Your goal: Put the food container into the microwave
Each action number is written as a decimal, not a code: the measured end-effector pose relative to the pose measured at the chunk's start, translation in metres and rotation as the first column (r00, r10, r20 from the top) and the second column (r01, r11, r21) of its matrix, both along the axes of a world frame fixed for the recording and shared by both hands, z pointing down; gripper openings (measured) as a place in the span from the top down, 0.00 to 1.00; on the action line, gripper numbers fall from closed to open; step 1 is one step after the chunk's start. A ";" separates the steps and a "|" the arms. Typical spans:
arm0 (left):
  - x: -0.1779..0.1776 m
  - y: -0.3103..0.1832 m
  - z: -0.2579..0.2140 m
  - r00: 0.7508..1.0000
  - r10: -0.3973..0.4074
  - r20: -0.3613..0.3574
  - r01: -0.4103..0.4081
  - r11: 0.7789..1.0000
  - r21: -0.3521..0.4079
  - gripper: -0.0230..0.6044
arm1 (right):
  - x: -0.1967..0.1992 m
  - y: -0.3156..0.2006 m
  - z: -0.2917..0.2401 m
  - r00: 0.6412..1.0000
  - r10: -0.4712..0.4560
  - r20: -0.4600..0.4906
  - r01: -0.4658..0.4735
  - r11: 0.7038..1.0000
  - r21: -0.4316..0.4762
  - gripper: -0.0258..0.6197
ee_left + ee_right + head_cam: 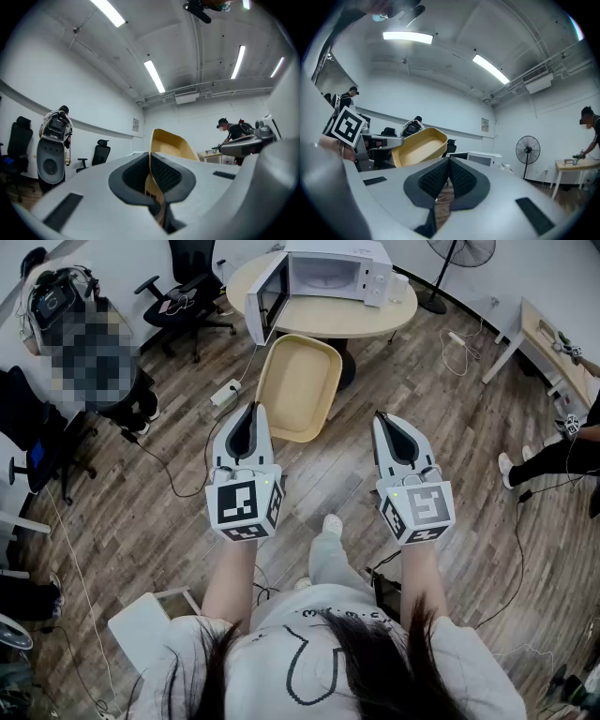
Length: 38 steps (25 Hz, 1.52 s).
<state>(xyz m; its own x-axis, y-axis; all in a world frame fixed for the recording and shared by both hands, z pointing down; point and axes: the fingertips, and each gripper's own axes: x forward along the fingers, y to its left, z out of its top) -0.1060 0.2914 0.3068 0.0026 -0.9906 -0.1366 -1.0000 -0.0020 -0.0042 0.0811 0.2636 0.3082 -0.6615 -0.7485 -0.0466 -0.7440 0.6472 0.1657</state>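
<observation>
A shallow yellow food container [300, 381] hangs in the air over the wooden floor, held by its near rim. My left gripper [251, 409] is shut on that rim; in the left gripper view the container [171, 143] rises edge-on from between the pads of the left gripper [150, 159]. My right gripper [382, 416] is to the right of the container, shut and empty, and in the right gripper view the right gripper [449, 163] has its pads pressed together, with the container [419, 147] to the left. A white microwave [333, 273] stands ahead on a round table [375, 326], its door [265, 301] swung open.
Black office chairs [187, 296] stand left of the table. A power strip [226, 392] and cables lie on the floor. A standing fan [450, 263] is at the back right, a light desk [553, 343] at the right. A person's leg [548, 460] is near the right edge.
</observation>
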 end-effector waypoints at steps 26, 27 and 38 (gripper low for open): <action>0.020 -0.227 -0.005 0.998 -0.043 0.037 0.044 0.999 -0.021 0.93 | 0.016 -0.234 0.001 0.999 -0.048 0.022 0.049 0.999 -0.024 0.92; 0.021 -0.232 -0.005 0.998 -0.044 0.037 0.045 0.999 -0.021 0.93 | 0.015 -0.238 0.001 0.998 -0.053 0.021 0.054 0.998 -0.026 0.91; 0.029 -0.273 -0.008 0.997 -0.060 0.046 0.061 0.998 -0.013 0.93 | 0.026 -0.271 -0.001 0.997 -0.063 0.038 0.064 0.998 -0.016 0.92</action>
<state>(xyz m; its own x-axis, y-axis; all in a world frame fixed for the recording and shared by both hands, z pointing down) -0.0770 0.0185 0.2986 -0.0518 -0.9910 -0.1233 -0.9970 0.0583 -0.0502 0.1067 -0.0075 0.3073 -0.7058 -0.7059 -0.0594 -0.7067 0.6960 0.1271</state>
